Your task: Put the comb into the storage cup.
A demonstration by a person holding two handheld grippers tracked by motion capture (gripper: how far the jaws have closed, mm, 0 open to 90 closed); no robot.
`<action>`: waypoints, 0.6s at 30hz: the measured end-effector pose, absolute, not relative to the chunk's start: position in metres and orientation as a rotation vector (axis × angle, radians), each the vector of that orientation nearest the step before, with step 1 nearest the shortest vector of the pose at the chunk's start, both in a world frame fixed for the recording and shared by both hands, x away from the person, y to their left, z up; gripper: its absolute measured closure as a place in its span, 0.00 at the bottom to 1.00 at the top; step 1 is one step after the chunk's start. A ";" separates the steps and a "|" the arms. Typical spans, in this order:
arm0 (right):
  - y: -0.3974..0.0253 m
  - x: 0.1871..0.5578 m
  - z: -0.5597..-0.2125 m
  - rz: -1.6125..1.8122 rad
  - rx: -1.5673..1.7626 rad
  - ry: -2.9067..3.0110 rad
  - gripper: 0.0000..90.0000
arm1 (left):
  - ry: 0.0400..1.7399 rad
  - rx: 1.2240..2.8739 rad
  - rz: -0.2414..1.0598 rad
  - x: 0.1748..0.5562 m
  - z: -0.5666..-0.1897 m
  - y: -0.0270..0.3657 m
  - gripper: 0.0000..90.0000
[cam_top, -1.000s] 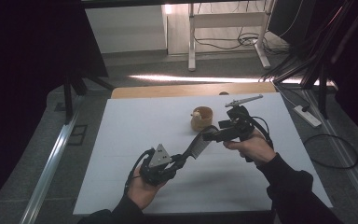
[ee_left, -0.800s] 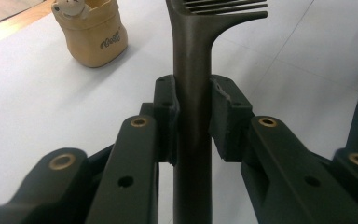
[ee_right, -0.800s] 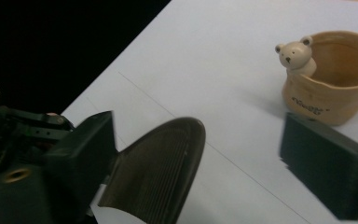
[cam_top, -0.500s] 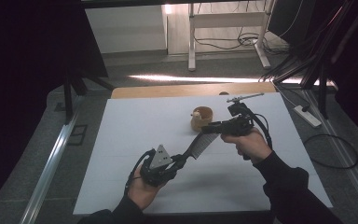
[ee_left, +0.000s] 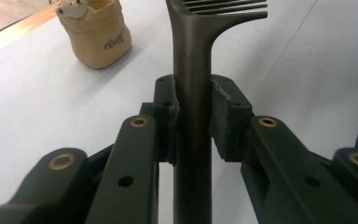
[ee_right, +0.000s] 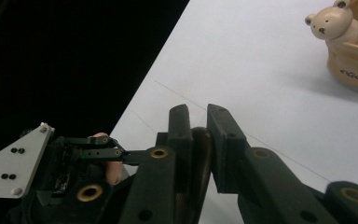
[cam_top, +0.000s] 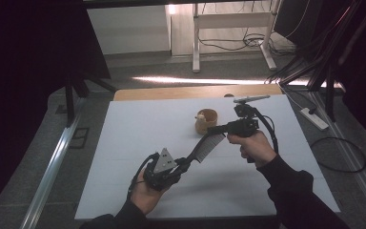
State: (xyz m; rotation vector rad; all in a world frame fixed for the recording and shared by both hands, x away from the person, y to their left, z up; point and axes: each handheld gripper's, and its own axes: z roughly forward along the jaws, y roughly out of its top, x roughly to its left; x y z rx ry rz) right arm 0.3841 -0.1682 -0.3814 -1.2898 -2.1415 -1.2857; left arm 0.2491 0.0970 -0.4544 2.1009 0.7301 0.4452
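While the dark comb (cam_top: pixel 206 147) is held clear of the white table (cam_top: pixel 133 143), it is spanned between the two grippers, so the step in hand is judged to be a handover or a two-handed repositioning of it. In the left gripper view the comb's handle (ee_left: pixel 192 93) is seen running straight up between the pads (ee_left: pixel 166 109), which are closed nearly onto it from both sides; the teeth lie beyond the fingertips. The left gripper (cam_top: pixel 181 164) is thus clamped on the handle end. At the toothed end, the right gripper (cam_top: pixel 218 129) is brought in, and in the right gripper view its jaws are narrowed around a dark curved edge (ee_right: pixel 200 154), probably the comb's spine, though the dim view leaves it unsure whether a firm grip is made. Beyond the right fingertips, well apart from the comb, a small tan pot with a bear figure (cam_top: pixel 205 120) is stood on the table. Before either grip is released, the other would need to be confirmed secure, so that the comb is not dropped.
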 end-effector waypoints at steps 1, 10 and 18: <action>-0.169 0.385 -0.382 -1.283 -1.289 -2.116 0.91 | 0.727 2.104 0.446 0.249 -0.455 0.097 0.80; -0.169 0.386 -0.383 -1.273 -1.293 -2.017 0.94 | 0.723 2.104 0.427 0.252 -0.458 0.097 0.75; -0.172 0.386 -0.382 -1.296 -1.289 -2.029 0.94 | 0.772 2.080 0.385 0.256 -0.459 0.100 0.50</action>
